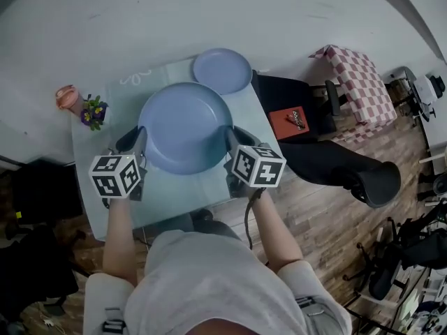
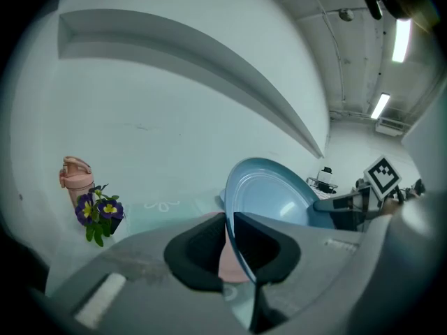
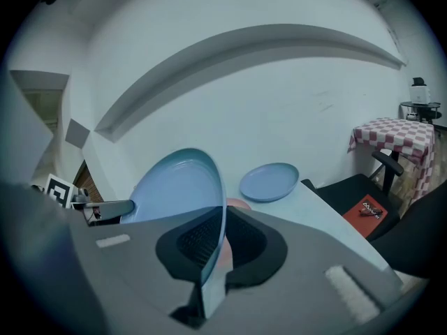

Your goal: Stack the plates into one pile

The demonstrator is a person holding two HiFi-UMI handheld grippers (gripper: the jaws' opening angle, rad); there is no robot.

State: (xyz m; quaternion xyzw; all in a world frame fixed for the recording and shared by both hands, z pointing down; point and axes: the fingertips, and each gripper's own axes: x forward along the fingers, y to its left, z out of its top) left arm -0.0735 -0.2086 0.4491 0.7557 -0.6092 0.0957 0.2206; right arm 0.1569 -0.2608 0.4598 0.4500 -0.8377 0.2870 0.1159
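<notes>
Two grippers are sharing one load at the near edge of the pale glass-topped table [image 1: 174, 190]. We are clamping the left gripper [image 2: 230, 250] on the left rim of the large round blue plate [image 1: 185, 125] and the right gripper [image 3: 218, 243] on its right rim. In each gripper view the rim is running straight between the dark pads, and the jaws are closed on it. We are holding the plate roughly level over the middle of the table.

Beneath it, a pink rounded shape [image 3: 237, 204] is showing past the pads. It may be the edge of another dish, but we cannot be sure.

Farther off, at the far right corner, a small round blue plate [image 1: 222, 70] is lying flat, well apart from the big one. At the far left, a pink bottle [image 1: 68, 98] and a small pot of purple flowers [image 1: 93, 112] are standing clear of the work.

We are judging this to be the carrying step for the large plate. The next move is calling for both grippers to travel together and keep the plate level. They should lower it squarely onto its resting spot before either grip is loosened.
</notes>
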